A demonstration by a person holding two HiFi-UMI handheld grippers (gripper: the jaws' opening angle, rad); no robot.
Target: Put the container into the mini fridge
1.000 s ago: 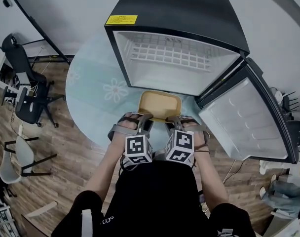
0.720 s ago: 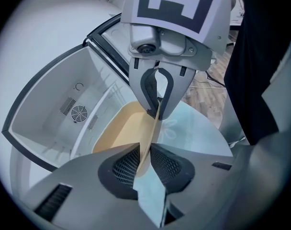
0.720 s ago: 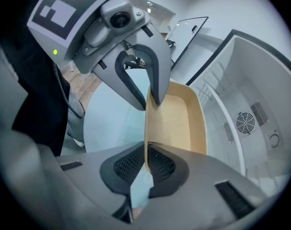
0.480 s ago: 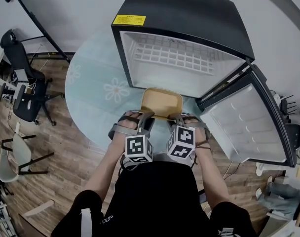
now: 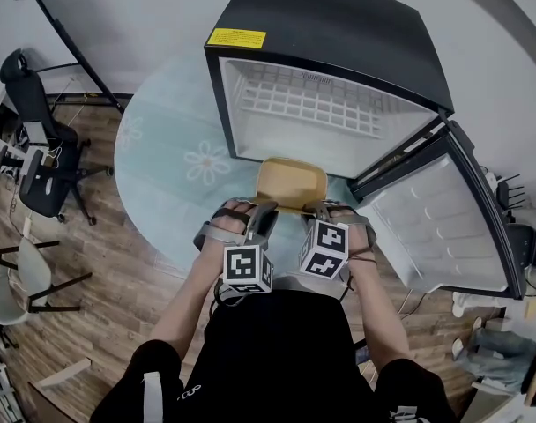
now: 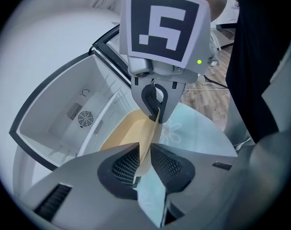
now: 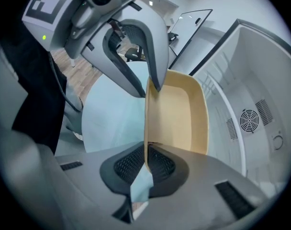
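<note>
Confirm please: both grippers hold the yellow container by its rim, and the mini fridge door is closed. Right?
No. The mini fridge door is open, swung out to the right, as the head view shows. The rest holds: the left gripper and the right gripper both grip the yellow container by its rim.

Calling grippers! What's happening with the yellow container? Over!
Both shut on container rim: left gripper, right gripper. Held before open mini fridge, not inside yet. Nothing blocking.

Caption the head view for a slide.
Left gripper and right gripper clamp the near rim of an empty tan container in front of the open mini fridge on a round table.
</note>
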